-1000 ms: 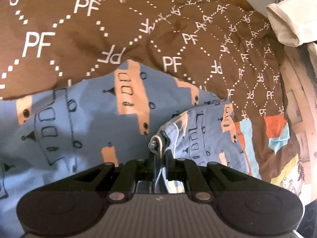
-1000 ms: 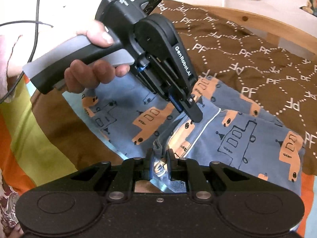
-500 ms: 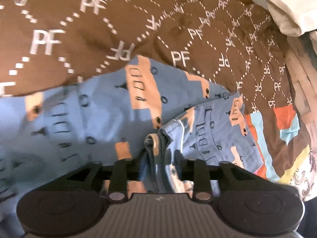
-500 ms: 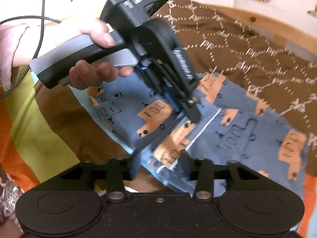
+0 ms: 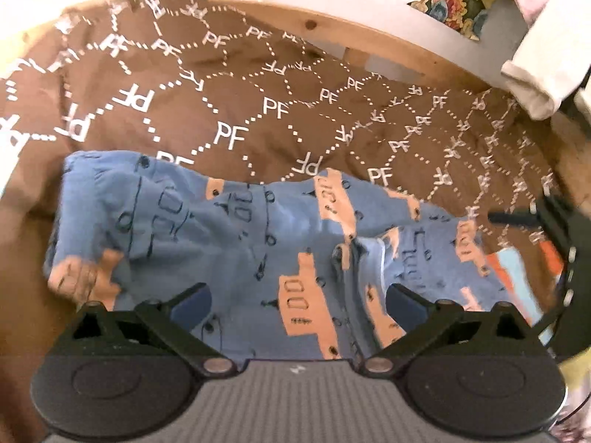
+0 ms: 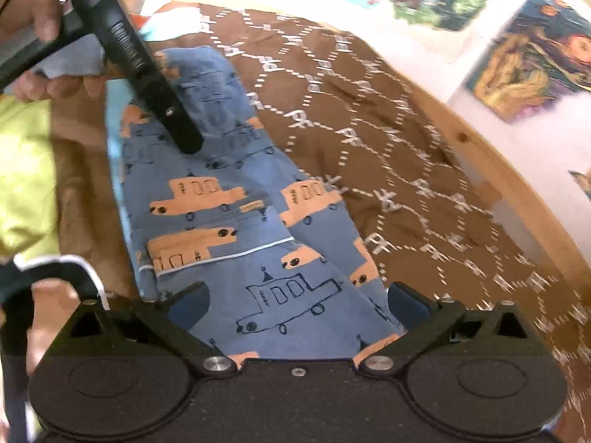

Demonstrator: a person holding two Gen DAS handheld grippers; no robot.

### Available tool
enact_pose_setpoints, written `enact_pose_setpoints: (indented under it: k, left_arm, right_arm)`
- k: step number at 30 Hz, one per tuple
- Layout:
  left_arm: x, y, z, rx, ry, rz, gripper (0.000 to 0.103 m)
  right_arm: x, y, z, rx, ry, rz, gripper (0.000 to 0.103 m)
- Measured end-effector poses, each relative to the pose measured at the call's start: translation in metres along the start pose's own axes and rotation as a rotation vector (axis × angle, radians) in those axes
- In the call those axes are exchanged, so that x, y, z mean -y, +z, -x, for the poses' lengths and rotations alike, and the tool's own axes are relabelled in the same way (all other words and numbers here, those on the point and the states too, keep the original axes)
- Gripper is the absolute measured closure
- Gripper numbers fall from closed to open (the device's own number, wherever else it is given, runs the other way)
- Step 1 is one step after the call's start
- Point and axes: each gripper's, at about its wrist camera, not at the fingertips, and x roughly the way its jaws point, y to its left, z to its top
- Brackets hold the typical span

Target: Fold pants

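Left claw (image 5: 297, 301) spread wide, nothing being gripped. Right claw (image 6: 297, 304) likewise released, jaws apart above fabric. Blue boat-print pants (image 6: 236, 229) lying folded on brown PF-patterned bedspread (image 5: 258, 85), wooden bed frame (image 5: 388, 40) behind. Both views being blurred.

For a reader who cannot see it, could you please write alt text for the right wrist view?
Blue pants printed with orange boats lie folded on a brown bedspread, framed by the open right gripper with nothing between its fingers. The left gripper reaches in from the upper left above the fabric.
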Motion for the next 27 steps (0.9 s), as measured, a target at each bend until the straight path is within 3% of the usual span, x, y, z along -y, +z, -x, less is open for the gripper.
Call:
enact_pose_setpoints:
  k: [3,8,10,12,18,22,24,27]
  left_arm:
    - [0.015,-0.016,0.001,0.023,0.051,-0.032,0.000]
    - [0.035,-0.026,-0.005,-0.002,0.090,-0.057,0.000]
    - [0.044,-0.028,-0.005,0.009,0.090,-0.059,0.000]
    - [0.051,-0.031,-0.001,0.032,0.066,-0.070,0.000]
    - [0.071,-0.048,0.003,0.023,0.040,-0.165,0.001]
    - [0.080,-0.054,0.005,0.030,-0.005,-0.185,0.013]
    - [0.082,-0.055,0.004,0.023,-0.035,-0.186,0.016]
    - [0.084,-0.055,-0.002,-0.008,-0.072,-0.177,0.029]
  right_arm:
    - [0.023,-0.002,-0.010,0.031,0.096,-0.025,0.001]
    - [0.049,0.008,-0.034,0.070,0.120,-0.076,0.001]
    - [0.053,0.013,-0.042,0.098,0.141,-0.083,0.001]
    - [0.055,0.018,-0.050,0.107,0.221,-0.078,0.004]
    - [0.066,0.035,-0.077,0.081,0.332,-0.084,0.015]
    - [0.072,0.042,-0.089,0.069,0.419,-0.104,0.038]
    - [0.071,0.044,-0.093,0.053,0.454,-0.082,0.040]
    - [0.070,0.043,-0.098,0.023,0.482,-0.070,0.045]
